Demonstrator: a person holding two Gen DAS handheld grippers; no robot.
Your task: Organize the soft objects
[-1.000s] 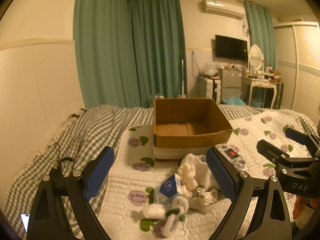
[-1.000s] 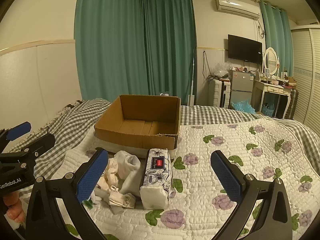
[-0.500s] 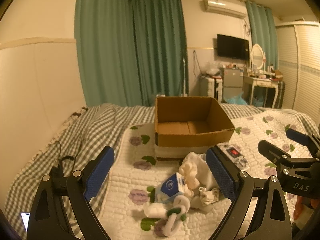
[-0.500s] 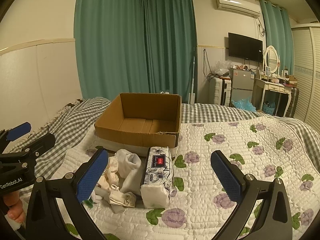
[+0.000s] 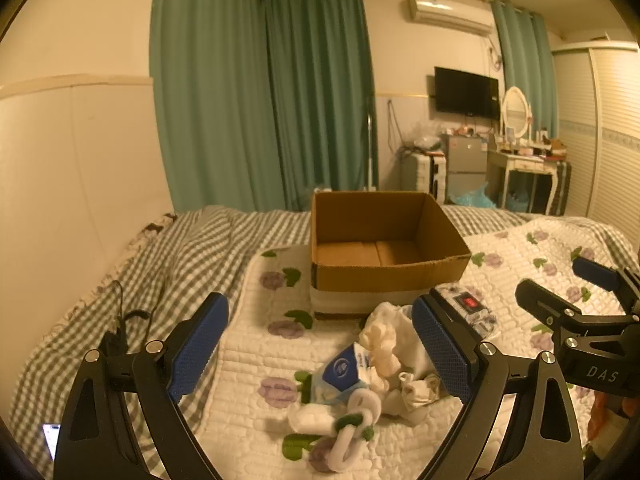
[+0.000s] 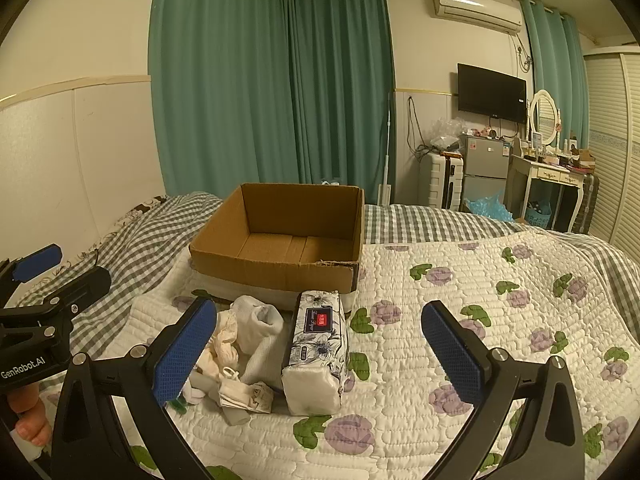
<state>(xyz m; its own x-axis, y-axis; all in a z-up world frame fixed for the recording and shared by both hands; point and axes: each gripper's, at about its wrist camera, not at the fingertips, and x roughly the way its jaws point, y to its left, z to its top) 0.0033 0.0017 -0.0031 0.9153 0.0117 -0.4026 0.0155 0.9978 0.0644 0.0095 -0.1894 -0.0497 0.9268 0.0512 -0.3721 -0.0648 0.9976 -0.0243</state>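
A heap of soft things lies on the flowered quilt of the bed, just in front of an empty cardboard box. In the right wrist view the heap sits at about 7 o'clock from the box: a white sock draped over cream crumpled cloth, with a smaller folded sock at its near edge. Touching the heap's right side is a tissue pack in a flower-printed wrapper with a red label, lying lengthwise, its far end almost against the box wall.

In the left wrist view the same heap shows a blue-and-white packet tilted on the quilt at 6 o'clock from the box, and nearer the camera a white ring toy with green bands beside a white roll.

The left gripper hovers above the quilt with its blue-padded fingers spread wide, the heap lying between and below them, nothing held. The right gripper is likewise wide apart and empty, held level and pointed at the box, the tissue pack framed between its fingers. Each gripper shows at the edge of the other's view: the right at 3 o'clock in the left view, the left at 9 o'clock in the right view, where a thumb of the holding hand shows below it.

A grey checked blanket covers the bed at 9 o'clock; green curtains hang behind the box.
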